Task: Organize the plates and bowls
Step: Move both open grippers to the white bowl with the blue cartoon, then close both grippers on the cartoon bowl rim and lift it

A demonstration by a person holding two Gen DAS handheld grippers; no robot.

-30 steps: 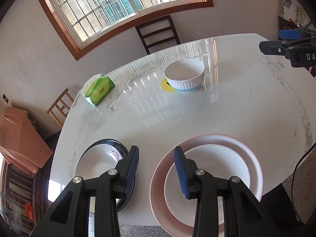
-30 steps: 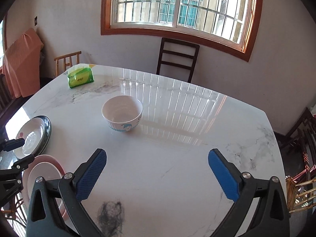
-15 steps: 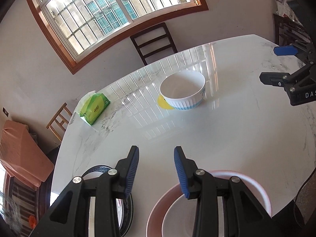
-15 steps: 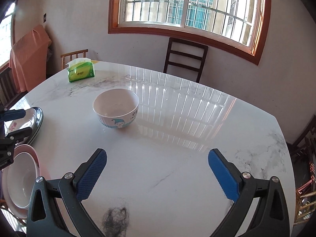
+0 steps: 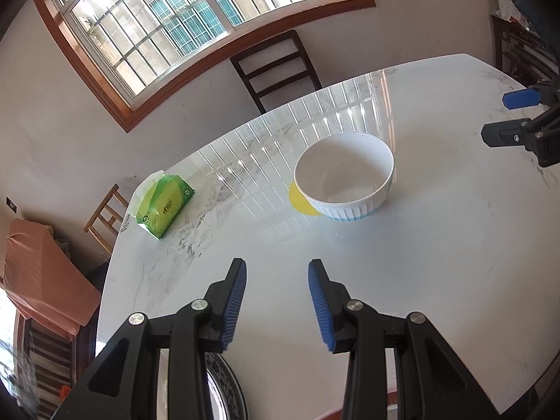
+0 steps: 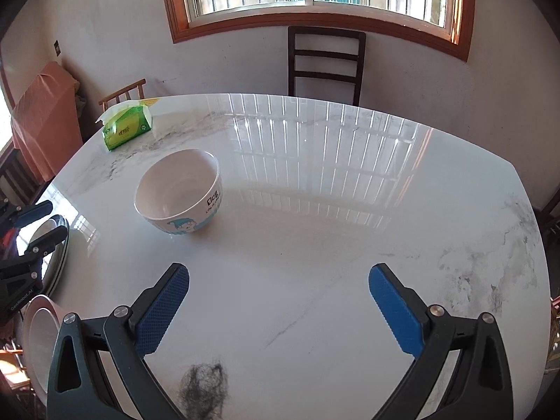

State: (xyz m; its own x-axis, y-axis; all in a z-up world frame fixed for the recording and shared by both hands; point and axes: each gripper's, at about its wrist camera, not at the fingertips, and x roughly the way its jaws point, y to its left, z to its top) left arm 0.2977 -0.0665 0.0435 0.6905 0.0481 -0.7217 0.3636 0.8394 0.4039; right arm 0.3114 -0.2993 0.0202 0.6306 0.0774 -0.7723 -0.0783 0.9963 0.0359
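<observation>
Bowls first: from my left wrist view, the white bowl (image 5: 344, 175) with blue ribbing near its base sits upright on the marble tabletop (image 5: 437, 245) at about one o'clock from my left tongs (image 5: 277, 281), well apart from them, and it partly covers a yellow disc (image 5: 301, 203) on the surface. My left tongs stand partly open with nothing between the blue pads, only bare tabletop showing in the gap. Below them, at six o'clock in that view, I see the edge of a dark-rimmed plate (image 5: 227, 385) mostly hidden behind the tong arms. A green tissue pack (image 5: 164, 203) lies at ten o'clock near the tabletop's far corner.

From my right wrist view, the same bowl (image 6: 178, 192) shows a cartoon print on its side and sits at eleven o'clock from my right tongs (image 6: 279, 287). My right tongs are spread wide and hold nothing; the tabletop (image 6: 350, 227) lies bare between the pads. At nine o'clock I see my left tongs (image 6: 45, 220) over the dark-rimmed plate (image 6: 59, 262), and at eight o'clock a pink plate (image 6: 52, 306) with a white plate (image 6: 38, 336) resting in it, cut off by the tabletop edge. The tissue pack (image 6: 127, 129) is at eleven o'clock, beyond the bowl. A dark smudge (image 6: 204, 385) marks the tabletop at six o'clock, between the tong arms. A dark wooden chair (image 6: 325, 63) stands against the wall at twelve o'clock.
</observation>
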